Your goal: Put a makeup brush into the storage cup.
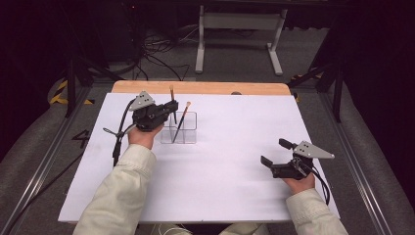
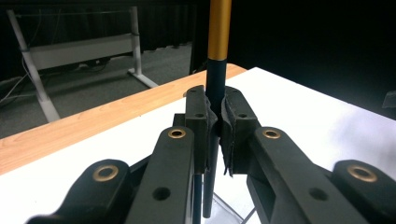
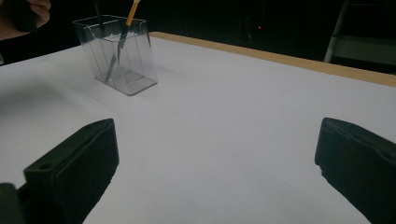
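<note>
1. The left claw point(image 2: 215, 122) is clamped on a brush point(image 2: 215, 84), held upright over the holder point(image 1: 179, 128).
2. The brush has a slim black handle, a gold band above the pads and a pale tip point(image 1: 172, 88) at the top.
3. Its lower end reaches into the clear, square, divided holder, which stands on the white worktop point(image 1: 235, 147).
4. A second brush point(image 1: 183, 117) leans inside the holder.
5. The right claw point(image 1: 275, 152) gapes wide and holds nothing, well apart from the holder.
</note>
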A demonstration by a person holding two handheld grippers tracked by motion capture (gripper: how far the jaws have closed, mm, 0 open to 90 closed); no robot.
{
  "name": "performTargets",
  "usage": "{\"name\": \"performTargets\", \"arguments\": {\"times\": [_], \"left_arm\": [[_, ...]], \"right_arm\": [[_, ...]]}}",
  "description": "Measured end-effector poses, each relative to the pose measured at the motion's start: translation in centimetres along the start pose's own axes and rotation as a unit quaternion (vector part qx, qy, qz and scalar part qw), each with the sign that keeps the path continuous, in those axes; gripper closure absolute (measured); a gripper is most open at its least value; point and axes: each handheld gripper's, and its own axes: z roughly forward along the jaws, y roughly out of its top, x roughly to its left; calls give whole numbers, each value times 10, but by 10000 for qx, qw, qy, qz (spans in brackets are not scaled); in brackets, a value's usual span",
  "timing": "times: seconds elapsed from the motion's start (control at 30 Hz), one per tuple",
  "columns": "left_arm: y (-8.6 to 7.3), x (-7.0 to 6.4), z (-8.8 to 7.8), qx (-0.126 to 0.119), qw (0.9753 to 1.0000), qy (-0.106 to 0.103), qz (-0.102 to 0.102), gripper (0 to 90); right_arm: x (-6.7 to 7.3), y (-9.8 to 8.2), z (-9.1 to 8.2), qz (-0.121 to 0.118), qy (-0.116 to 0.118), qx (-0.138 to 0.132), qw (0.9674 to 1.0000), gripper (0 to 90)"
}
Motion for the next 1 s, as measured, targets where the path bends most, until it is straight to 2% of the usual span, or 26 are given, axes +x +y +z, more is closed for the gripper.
{"name": "performTargets", "arguments": {"times": [0.5,0.8,1.0], "left_arm": [[-7,1,9,226,9997,-74,-65,826],[-16,4,9,269,9994,-90,-183,826],[-19,3,11,312,9993,-93,-169,826]], "right_arm": [[0,0,0,16,45,-11,10000,5],[0,0,0,45,41,-7,10000,5],[0,0,0,50,48,-6,10000,6]]}}
